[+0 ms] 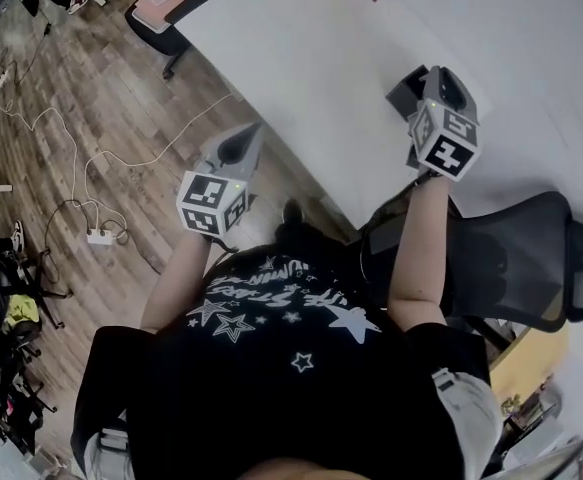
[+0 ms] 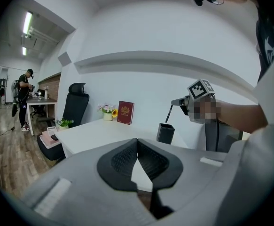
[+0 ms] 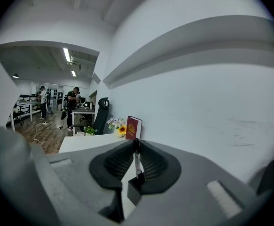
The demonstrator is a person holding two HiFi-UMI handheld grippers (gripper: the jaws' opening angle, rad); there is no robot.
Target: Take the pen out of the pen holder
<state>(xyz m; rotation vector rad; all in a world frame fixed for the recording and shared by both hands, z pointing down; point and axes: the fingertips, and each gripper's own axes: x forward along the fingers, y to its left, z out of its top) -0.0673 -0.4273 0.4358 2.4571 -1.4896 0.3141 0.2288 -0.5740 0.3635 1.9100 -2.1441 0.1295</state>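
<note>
My right gripper (image 3: 137,144) is shut on the top of a slim dark pen (image 3: 137,163), which hangs straight down from its jaws. The pen's lower end sits at the mouth of the black square pen holder (image 3: 135,190) on the white table (image 1: 321,58). In the left gripper view the pen (image 2: 168,113) slants down from the right gripper (image 2: 179,101) above the holder (image 2: 165,133). From the head view the holder (image 1: 407,92) is partly hidden behind the right gripper (image 1: 445,80). My left gripper (image 2: 137,142) is shut and holds nothing; it hovers off the table's near edge (image 1: 249,136).
A red book (image 2: 125,112) and a small pot of flowers (image 2: 108,112) stand at the table's far end. A black mesh office chair (image 1: 531,258) is on my right. Cables and a power strip (image 1: 101,235) lie on the wood floor. People stand at desks far left (image 2: 25,98).
</note>
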